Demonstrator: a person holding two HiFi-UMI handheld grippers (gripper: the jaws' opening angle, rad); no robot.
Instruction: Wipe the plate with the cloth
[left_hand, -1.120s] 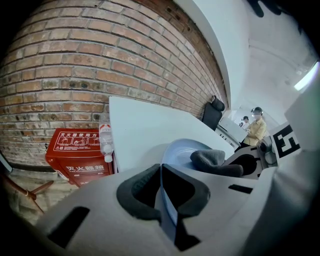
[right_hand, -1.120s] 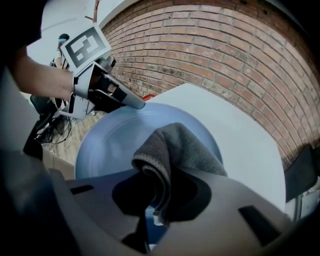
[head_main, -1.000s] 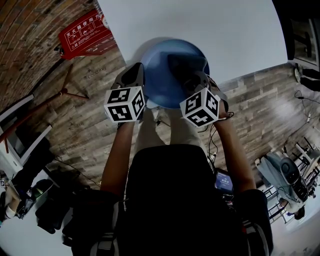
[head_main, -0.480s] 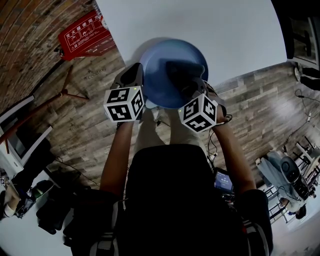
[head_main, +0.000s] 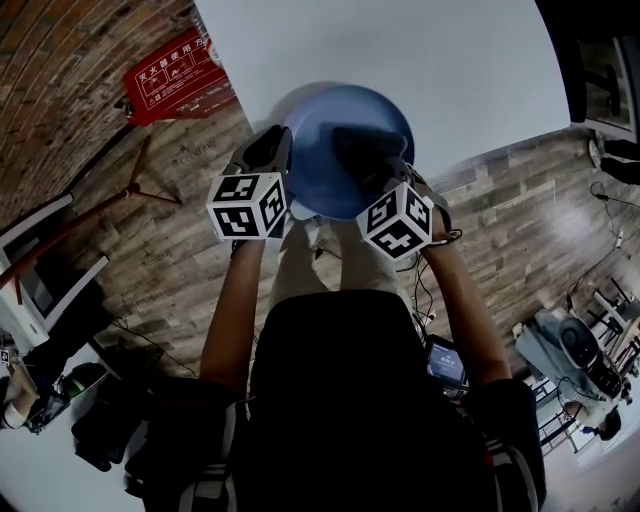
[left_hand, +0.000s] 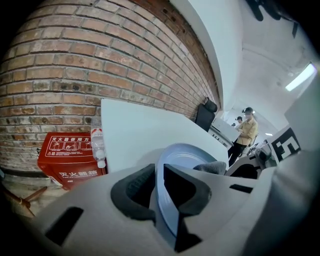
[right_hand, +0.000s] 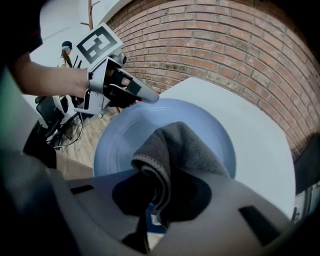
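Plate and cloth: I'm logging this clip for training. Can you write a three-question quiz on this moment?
1. True or false: the left gripper is clamped on the rim of the blue plate.
2. What does the right gripper hold? A) a sponge B) a grey cloth C) nothing
3. Short answer: what colour is the box beside the brick wall?
Key: 1 true; 2 B; 3 red.
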